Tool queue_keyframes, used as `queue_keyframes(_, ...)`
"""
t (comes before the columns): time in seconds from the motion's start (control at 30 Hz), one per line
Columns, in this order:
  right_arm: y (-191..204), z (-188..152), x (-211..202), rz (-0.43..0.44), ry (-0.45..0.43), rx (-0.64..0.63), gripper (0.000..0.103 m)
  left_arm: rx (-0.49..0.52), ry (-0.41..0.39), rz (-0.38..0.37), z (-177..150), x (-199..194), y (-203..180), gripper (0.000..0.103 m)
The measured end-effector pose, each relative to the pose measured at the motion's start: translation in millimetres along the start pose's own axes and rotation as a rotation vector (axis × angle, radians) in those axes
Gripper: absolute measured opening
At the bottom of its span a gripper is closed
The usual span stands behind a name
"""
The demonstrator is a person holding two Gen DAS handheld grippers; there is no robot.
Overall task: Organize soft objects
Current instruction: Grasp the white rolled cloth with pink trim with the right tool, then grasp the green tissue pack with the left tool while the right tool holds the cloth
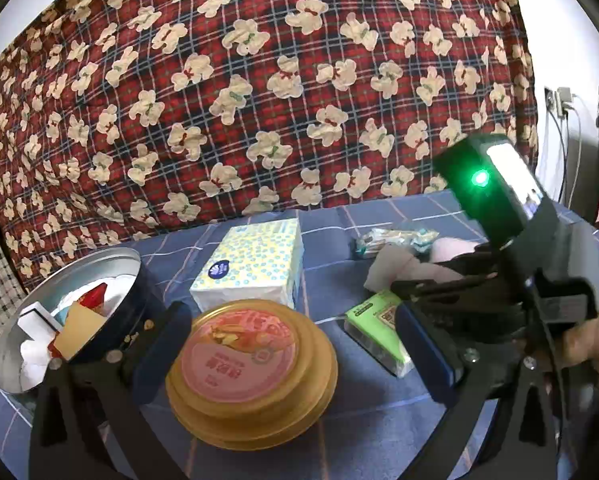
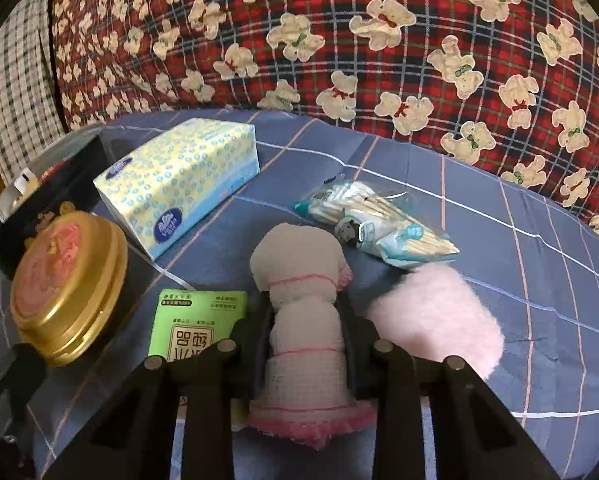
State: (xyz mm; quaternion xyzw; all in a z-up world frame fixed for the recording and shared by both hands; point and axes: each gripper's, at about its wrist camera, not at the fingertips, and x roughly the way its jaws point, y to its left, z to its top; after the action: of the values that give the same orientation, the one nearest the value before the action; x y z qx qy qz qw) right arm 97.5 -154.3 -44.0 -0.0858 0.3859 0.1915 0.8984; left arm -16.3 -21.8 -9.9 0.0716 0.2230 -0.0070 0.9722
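My right gripper [image 2: 304, 320] is shut on a rolled white cloth with pink trim [image 2: 299, 264], squeezing its middle just above the blue bedsheet. A fluffy pink cloth [image 2: 435, 316] lies right of it. A green tissue pack [image 2: 197, 320] lies left of it, also in the left wrist view [image 1: 375, 328]. My left gripper [image 1: 291, 352] is open, its fingers either side of a gold round tin lid [image 1: 251, 368]. The right gripper body [image 1: 499, 280] shows at the right of the left wrist view.
An open round metal tin [image 1: 111, 264] holding several items stands at the left. A yellow dotted tissue box [image 1: 251, 264] sits behind the lid. A bag of cotton swabs [image 2: 379, 220] lies farther back. A red plaid bear quilt [image 1: 259, 80] rises behind the sheet.
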Motion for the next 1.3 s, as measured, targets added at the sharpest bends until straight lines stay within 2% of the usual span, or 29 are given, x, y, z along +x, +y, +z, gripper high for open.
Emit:
queue_keyframes(0.13, -11.1, -6.2, -22.7, 0.074, -0.117, 0.064, 0.030, 0.018, -0.002, 0.004, 0.1, -0.7, -5.6, 0.103)
queue_keyframes(0.2, -17.0, -4.2, -43.1, 0.080, -0.221, 0.101, 0.030, 0.009, -0.013, 0.000, 1.4, -1.9, -8.0, 0.103)
queue_keyframes(0.3, -28.3, -4.5, -73.2, 0.029, -0.374, 0.149, 0.030, -0.006, -0.002, 0.000, 6.2, 2.6, -17.3, 0.102)
queue_keyframes(0.4, -39.0, -5.4, -87.5, -0.050, -0.447, 0.185, 0.030, 0.001, 0.042, 0.018, 14.2, 15.3, -37.3, 0.102)
queue_keyframes(0.53, -46.7, -5.6, -89.8, -0.075, -0.457, 0.218, 0.030, -0.011, 0.136, 0.024, 21.4, 40.5, -63.0, 0.101)
queue_keyframes(0.67, -53.6, -6.5, -94.6, -0.077, -0.470, 0.242, 0.030, -0.058, 0.225, 0.033, 23.0, 64.0, -78.9, 0.093)
queue_keyframes(0.8, -57.4, -8.1, -97.5, -0.067, -0.479, 0.257, 0.030, -0.162, 0.331, 0.077, 20.1, 88.5, -82.6, 0.092)
queue_keyframes(0.87, -58.0, -8.3, -97.3, -0.063, -0.476, 0.258, 0.030, -0.181, 0.358, 0.123, 18.2, 94.5, -85.7, 0.092)
queue_keyframes(1.0, -60.8, -8.8, -95.8, -0.059, -0.466, 0.274, 0.031, -0.215, 0.376, 0.164, 17.9, 97.6, -90.4, 0.094)
queue_keyframes(1.13, -65.0, -9.3, -93.2, -0.067, -0.452, 0.297, 0.031, -0.234, 0.472, 0.128, 13.0, 115.7, -98.4, 0.095)
queue_keyframes(1.3, -72.8, -10.9, -91.4, -0.046, -0.443, 0.341, 0.031, -0.303, 0.490, 0.126, 9.8, 119.9, -94.2, 0.097)
